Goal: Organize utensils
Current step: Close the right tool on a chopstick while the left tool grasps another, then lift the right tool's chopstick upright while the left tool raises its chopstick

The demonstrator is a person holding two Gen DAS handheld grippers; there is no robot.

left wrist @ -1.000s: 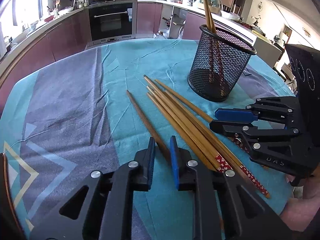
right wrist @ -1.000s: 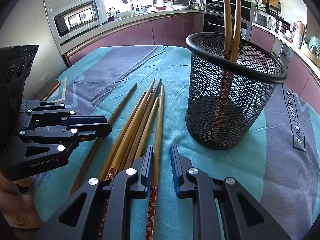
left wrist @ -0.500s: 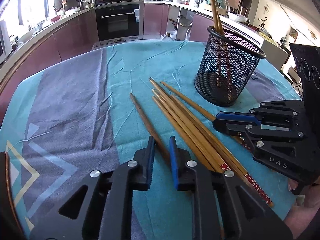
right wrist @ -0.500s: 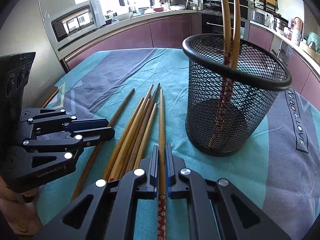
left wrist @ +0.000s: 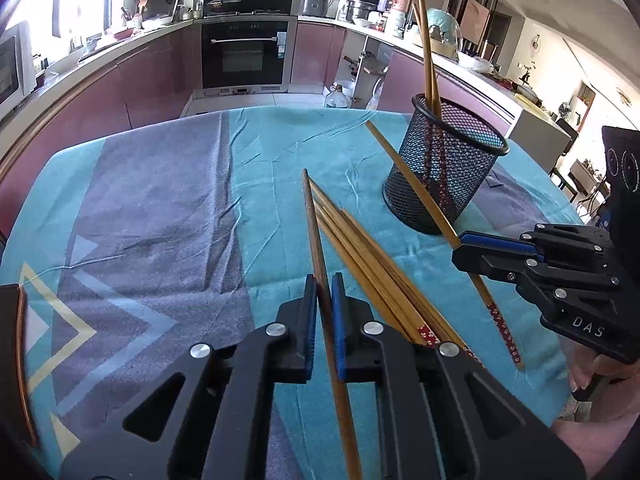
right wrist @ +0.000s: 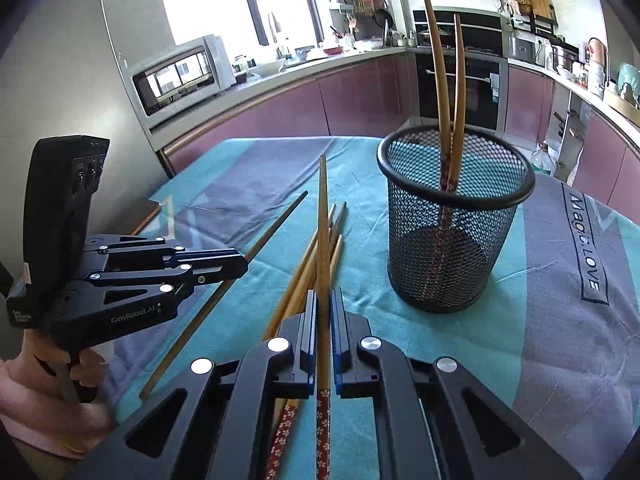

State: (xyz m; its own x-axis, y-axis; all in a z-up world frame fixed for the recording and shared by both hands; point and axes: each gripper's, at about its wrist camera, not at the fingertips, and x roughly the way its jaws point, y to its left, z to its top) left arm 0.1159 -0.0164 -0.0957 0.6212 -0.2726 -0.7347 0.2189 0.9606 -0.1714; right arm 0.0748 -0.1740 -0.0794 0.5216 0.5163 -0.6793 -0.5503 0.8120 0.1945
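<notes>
A: What is the biggest thing in front of you?

B: The worktop (left wrist: 168, 208), under a teal and grey cloth (right wrist: 560, 320) that covers it edge to edge. Behind it runs a kitchen counter with a built-in oven (left wrist: 244, 52).

A: And on the cloth?

B: A black mesh holder (right wrist: 452, 240), upright, at about one o'clock in my right wrist view. Two chopsticks (right wrist: 440, 80) stand in it, leaning on its far rim, patterned ends down.

A: The loose ones?

B: A bundle of bamboo chopsticks (left wrist: 360, 256) lies on the cloth between my two hands, fanned toward twelve o'clock.

A: What are your jaws doing?

B: My right gripper (right wrist: 323, 332) is pressed shut on a patterned-end chopstick (right wrist: 322, 220); its tip points to twelve o'clock and looks raised off the cloth. In the left wrist view that stick crosses in front of the holder, running toward eleven o'clock.

A: And the left?

B: My left gripper (left wrist: 324, 304) is closing its jaws on a darker plain chopstick (left wrist: 312, 216), pads against both sides of it. The stick runs from six o'clock up to twelve o'clock, just left of the bundle.

A: Anything of you in view?

B: Part of my hand (right wrist: 44, 376) around the left handle, at eight o'clock in the right wrist view.
</notes>
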